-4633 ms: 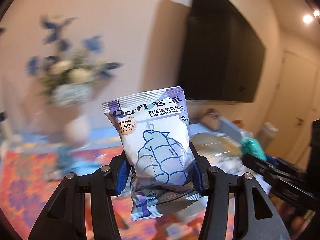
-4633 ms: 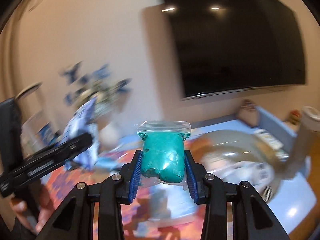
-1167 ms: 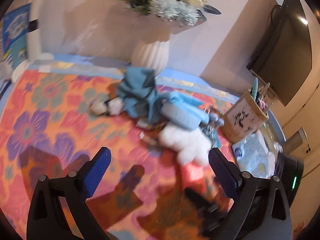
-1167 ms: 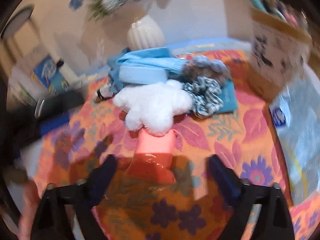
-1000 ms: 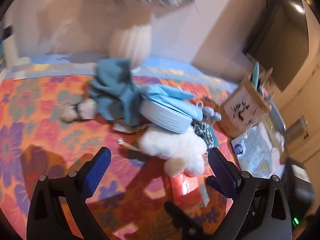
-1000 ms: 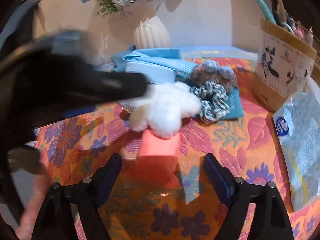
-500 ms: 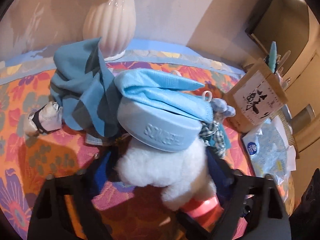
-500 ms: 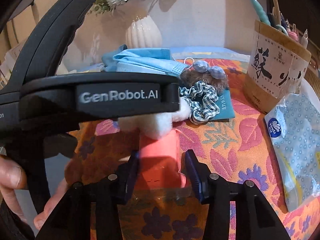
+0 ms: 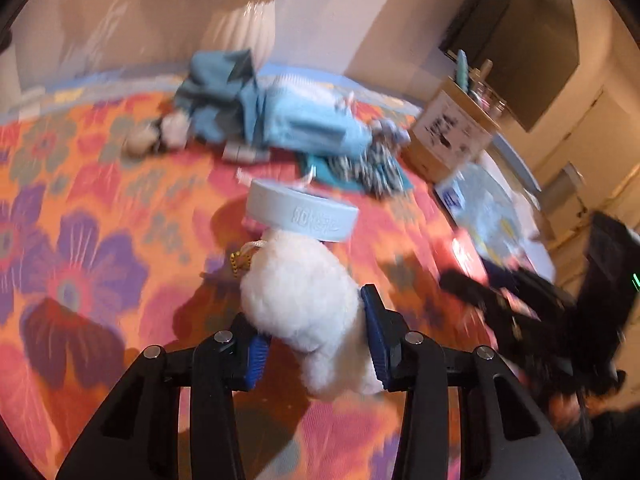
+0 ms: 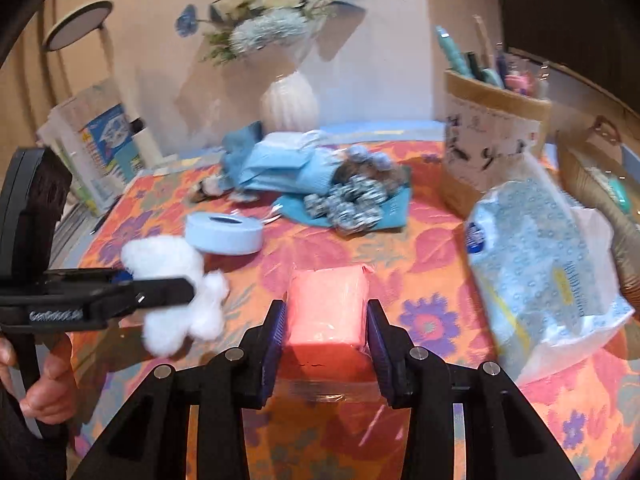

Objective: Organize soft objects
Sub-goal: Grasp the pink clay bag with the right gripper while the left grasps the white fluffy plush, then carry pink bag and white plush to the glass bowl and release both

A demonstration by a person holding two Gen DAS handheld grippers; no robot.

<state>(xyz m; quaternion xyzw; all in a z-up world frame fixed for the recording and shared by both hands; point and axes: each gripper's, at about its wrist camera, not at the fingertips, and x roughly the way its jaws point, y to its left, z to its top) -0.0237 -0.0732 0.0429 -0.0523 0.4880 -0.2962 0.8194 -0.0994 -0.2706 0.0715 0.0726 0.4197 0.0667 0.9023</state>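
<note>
Left wrist view shows the left gripper [image 9: 314, 332] with jaws clamped on the white plush toy [image 9: 304, 300] above the counter [image 9: 100, 200], while the right gripper [image 10: 325, 334] pinches the bagged pink block [image 10: 327, 308], so both likely need carrying to a sorted spot

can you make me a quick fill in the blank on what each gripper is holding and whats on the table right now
1. The left gripper is shut on a fluffy plush toy whose colour is ____.
2. The right gripper is shut on a bagged soft block whose colour is ____.
3. The round light blue box rests on the ____ tablecloth.
4. The flowers stand in a ribbed white ____.

Missing words: white; pink; floral; vase
</note>
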